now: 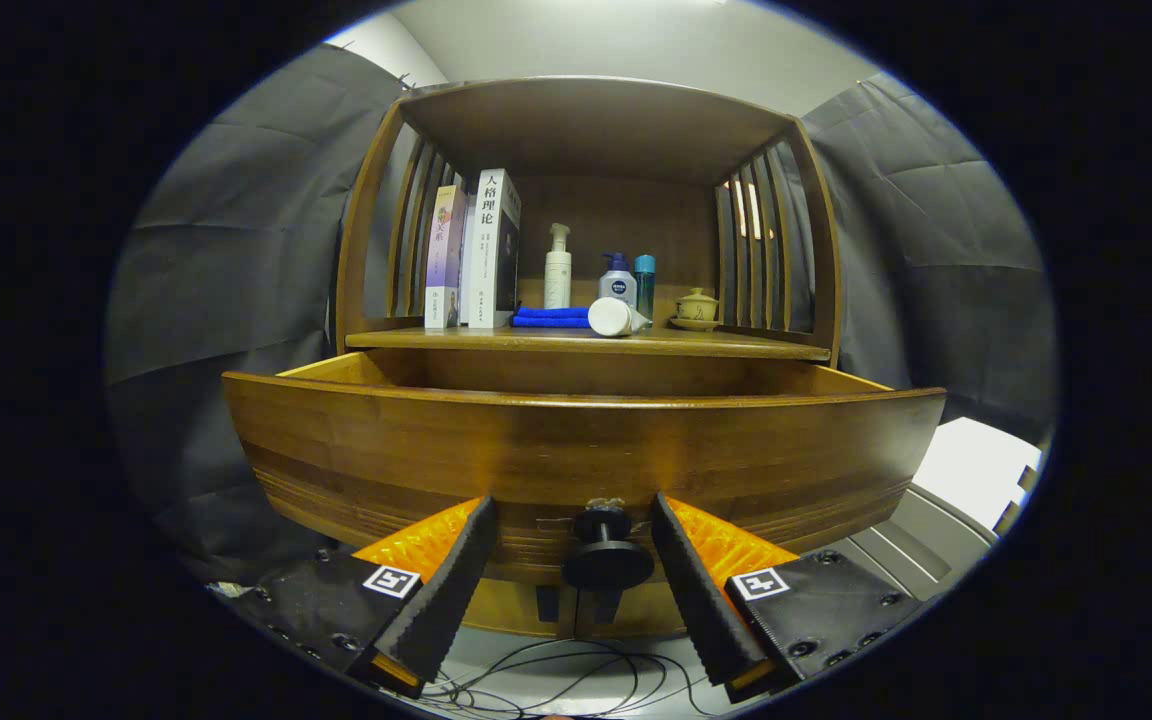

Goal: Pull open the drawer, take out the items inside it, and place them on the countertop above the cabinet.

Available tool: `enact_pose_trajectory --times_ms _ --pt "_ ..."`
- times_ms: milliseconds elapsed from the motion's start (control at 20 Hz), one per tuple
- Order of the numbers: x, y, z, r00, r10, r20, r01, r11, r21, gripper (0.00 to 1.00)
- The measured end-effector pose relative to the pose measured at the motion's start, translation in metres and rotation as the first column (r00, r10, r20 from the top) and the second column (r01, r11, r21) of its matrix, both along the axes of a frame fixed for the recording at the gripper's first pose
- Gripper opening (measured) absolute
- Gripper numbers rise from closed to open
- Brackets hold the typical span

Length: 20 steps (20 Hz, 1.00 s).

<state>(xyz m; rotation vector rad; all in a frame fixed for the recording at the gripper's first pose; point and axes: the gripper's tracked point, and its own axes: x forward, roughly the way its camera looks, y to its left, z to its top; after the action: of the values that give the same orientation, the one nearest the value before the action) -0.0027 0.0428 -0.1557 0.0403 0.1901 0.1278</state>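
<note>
Wooden drawer is pulled out; its black knob sits between the wide claw fingers, untouched. Books and bottles stand on the bench above.

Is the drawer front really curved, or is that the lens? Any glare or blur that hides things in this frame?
Gripper view: fisheye bends the drawer front and the countertop edge, so the curve is likely lens distortion; a soft sheen on the drawer front, no harsh glare; the knob between the open gripper fingers is sharp; the drawer's inside is hidden behind its front.
</note>
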Motion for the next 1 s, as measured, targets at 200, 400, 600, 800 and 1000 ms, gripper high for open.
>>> enact_pose_trajectory --times_ms 200,400,600,800,1000 --pt "0.002 0.002 0.003 1.0 -0.001 0.008 0.001 1.0 0.011 0.97" --pt "0.015 0.002 0.008 1.0 0.004 0.004 -0.004 1.0 0.012 0.97" --pt "0.033 0.001 0.01 1.0 0.016 0.006 -0.016 1.0 0.016 0.97" --pt "0.052 0.004 0.01 1.0 0.012 -0.005 -0.012 0.999 0.033 0.97" --pt "0.069 0.006 0.011 1.0 0.011 -0.011 -0.011 0.999 0.037 0.97"
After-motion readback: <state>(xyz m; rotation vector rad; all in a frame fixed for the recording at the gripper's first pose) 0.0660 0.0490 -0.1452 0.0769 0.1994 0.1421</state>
